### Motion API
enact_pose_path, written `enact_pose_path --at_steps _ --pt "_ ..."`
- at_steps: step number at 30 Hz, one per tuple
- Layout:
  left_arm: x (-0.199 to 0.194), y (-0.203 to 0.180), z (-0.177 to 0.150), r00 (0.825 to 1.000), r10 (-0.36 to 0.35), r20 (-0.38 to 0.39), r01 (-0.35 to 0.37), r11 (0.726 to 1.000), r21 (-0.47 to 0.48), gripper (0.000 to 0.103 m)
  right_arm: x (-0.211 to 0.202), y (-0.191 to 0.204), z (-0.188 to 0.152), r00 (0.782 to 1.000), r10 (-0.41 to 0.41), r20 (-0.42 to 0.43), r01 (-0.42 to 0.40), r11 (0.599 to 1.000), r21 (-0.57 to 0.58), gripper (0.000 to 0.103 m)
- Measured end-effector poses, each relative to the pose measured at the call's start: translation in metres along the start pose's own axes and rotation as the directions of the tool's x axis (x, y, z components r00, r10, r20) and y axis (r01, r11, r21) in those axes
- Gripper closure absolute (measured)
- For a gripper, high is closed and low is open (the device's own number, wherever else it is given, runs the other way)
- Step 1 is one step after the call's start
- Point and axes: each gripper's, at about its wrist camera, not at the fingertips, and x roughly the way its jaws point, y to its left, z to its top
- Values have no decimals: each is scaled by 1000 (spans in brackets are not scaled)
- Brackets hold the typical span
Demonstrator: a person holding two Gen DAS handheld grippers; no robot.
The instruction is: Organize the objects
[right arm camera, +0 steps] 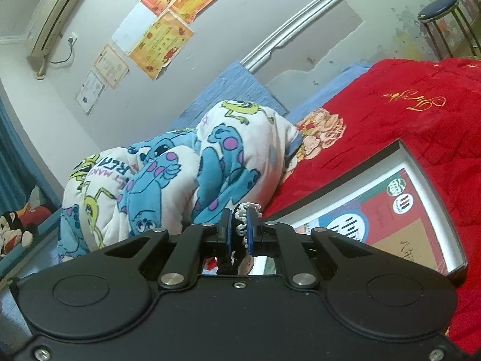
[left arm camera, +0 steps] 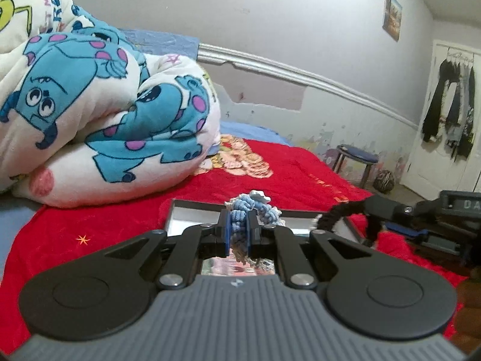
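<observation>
You had the left gripper (left arm camera: 239, 228) clenched on a blue-and-white knitted piece (left arm camera: 255, 207) | right gripper (right arm camera: 239, 230) clenched on a black white-trimmed knitted piece (right arm camera: 244, 210) | framed picture (right arm camera: 433, 204) lay on the red bedspread (right arm camera: 405, 126) — just ahead, below both jaws.

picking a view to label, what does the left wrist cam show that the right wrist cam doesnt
Only the left wrist view: the left gripper shut on a blue and white knitted piece, clothes hanging on the door, and the right gripper from the side.
Only the right wrist view: the air conditioner, a plush toy, and the right gripper's black knitted piece with white trim.
Both: the cartoon quilt, red bedspread, framed picture and stool.
</observation>
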Motion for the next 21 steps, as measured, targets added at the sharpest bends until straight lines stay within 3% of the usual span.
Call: enact_pose_path --at_steps 11,18,21 --pt "14 10 -7 998 69 -11 -69 998 2 90 45 -14 -9 999 -37 -36 38 999 16 93" --pt "30 12 -17 992 104 -71 -103 994 28 90 77 -10 -27 992 -113 -62 111 993 -39 93" --pt "35 14 -21 991 93 -99 -94 996 -5 90 81 -10 -32 989 -130 -75 126 991 -48 93"
